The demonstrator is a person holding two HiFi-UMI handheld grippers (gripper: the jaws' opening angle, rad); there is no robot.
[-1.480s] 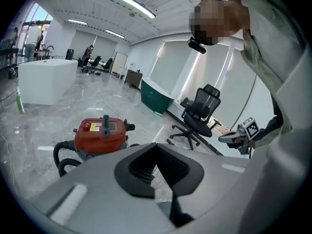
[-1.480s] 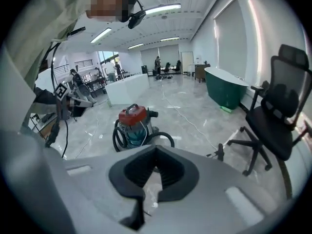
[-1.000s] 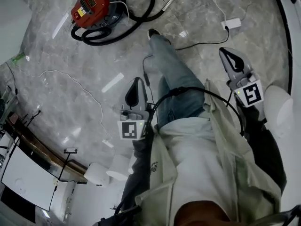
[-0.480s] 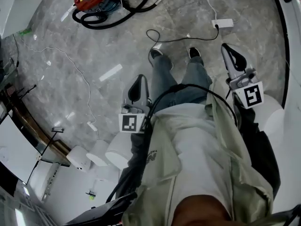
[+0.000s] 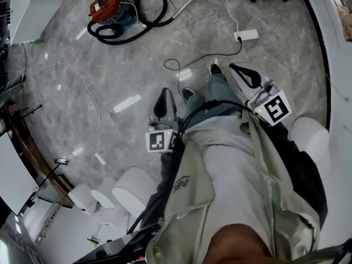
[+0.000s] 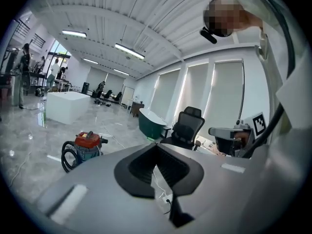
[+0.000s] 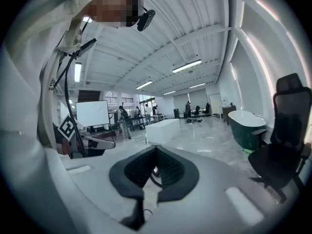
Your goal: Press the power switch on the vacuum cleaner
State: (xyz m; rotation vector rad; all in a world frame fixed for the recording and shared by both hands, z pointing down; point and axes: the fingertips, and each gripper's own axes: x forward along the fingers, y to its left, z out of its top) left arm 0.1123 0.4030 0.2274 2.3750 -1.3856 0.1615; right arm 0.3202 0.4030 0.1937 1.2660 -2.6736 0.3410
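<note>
The vacuum cleaner (image 5: 110,10), with a red top, a blue-green body and a coiled black hose (image 5: 137,23), stands on the grey marble floor at the far upper left. It also shows small in the left gripper view as the vacuum cleaner (image 6: 87,143), well ahead of the jaws. My left gripper (image 5: 164,92) hangs by the person's left leg, shut and holding nothing, far from the vacuum. My right gripper (image 5: 234,66) is by the right leg, also shut and holding nothing. The jaws of the left gripper (image 6: 157,144) and of the right gripper (image 7: 156,146) meet at their tips.
A white power strip (image 5: 246,35) and its black cable (image 5: 181,65) lie on the floor ahead of the feet. A thin white wire (image 5: 82,87) trails at left. An office chair (image 6: 189,126), a green tub (image 6: 152,125) and a white counter (image 7: 163,129) stand around the room.
The person has stepped forward, feet shifting. My right gripper has swung left and up in the head view. The left gripper stays by the leg. Both stay shut.
</note>
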